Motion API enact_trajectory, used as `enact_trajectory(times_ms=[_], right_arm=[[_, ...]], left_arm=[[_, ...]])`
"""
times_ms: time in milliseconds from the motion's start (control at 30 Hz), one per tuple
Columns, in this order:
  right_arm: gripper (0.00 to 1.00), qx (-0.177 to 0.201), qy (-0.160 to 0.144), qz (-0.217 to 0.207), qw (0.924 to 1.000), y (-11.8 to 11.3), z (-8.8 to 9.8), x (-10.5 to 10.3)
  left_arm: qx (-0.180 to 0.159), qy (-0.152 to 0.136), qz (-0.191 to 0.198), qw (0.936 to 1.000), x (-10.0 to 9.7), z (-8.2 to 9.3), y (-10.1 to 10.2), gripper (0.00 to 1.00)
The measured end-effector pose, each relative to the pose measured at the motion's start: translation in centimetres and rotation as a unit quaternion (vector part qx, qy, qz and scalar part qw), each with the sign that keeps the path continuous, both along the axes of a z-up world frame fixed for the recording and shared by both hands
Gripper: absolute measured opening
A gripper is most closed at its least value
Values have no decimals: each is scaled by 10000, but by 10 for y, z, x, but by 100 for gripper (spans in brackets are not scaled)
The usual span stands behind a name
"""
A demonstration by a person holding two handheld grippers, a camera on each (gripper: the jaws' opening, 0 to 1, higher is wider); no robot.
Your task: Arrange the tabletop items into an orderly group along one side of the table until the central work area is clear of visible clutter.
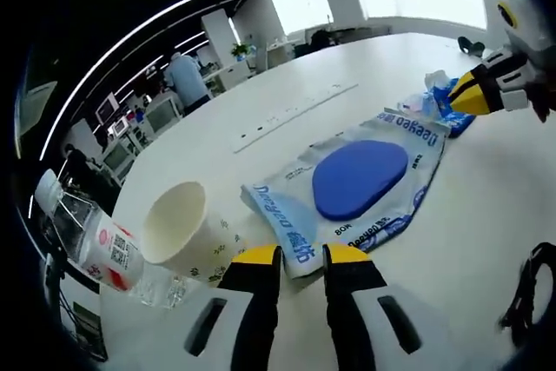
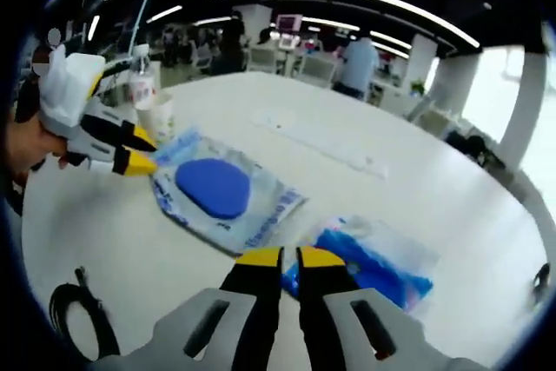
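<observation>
Left gripper (image 1: 302, 260): yellow-tipped jaws close together, a narrow gap between them, at the near edge of the wipes packet; whether they pinch that edge, cannot tell.
Right gripper (image 2: 281, 259): jaws nearly closed, tips at the edge of the clear bag; grip not confirmed either.
Wipes packet (image 1: 365, 187): flat white-and-blue pouch with a blue oval lid, lying mid-table, just beside the left jaws.
Clear bag (image 2: 373, 260): crinkled plastic with blue contents, just ahead of the right jaws, near the packet's far end.
Black cable (image 2: 76, 314): coiled on the near table edge, apart from the packets.
Paper cup (image 1: 178, 230): on its side, mouth open, just left of the packet.
Plastic bottle (image 1: 106, 254): clear, red-and-white label, lying beside the cup near the table edge.
White table (image 1: 347, 67): bare farther out, apart from a pale strip.
Task state: judged early; items lie scattered across the centre.
Risks: a thin pouch edge may slip from the jaws; dragging the packet could nudge the cup, which may roll into the bottle and send it off the edge; the bag may snag the packet.
</observation>
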State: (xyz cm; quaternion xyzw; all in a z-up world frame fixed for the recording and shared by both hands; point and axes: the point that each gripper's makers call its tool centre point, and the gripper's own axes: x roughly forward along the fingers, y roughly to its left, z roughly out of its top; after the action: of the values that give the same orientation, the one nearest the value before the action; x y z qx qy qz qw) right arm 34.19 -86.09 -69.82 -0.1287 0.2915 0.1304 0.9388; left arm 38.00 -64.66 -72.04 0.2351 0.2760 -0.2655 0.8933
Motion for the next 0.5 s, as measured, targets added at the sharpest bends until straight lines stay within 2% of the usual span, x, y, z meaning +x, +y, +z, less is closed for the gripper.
enact_trajectory(times_ms=[67, 200, 300, 333, 500], right_arm=[[6, 108, 177, -78, 9998, -3, -8, 0], [6, 94, 312, -128, 9994, -7, -17, 3], [7, 245, 354, -93, 9990, -1, -18, 5], [8, 399, 352, -88, 9985, 4, -17, 7], [9, 104, 569, -65, 9983, 2, -28, 7]], left_arm=[[-25, -12, 1, 10000, -2, 2, 2, 17], [-57, -6, -56, 10000, -10, 5, 2, 14], [-79, 23, -37, 10000, -12, 5, 5, 13], [-96, 32, -16, 9999, -12, 5, 6, 13], [-73, 67, 18, 9999, -14, 5, 10, 12]])
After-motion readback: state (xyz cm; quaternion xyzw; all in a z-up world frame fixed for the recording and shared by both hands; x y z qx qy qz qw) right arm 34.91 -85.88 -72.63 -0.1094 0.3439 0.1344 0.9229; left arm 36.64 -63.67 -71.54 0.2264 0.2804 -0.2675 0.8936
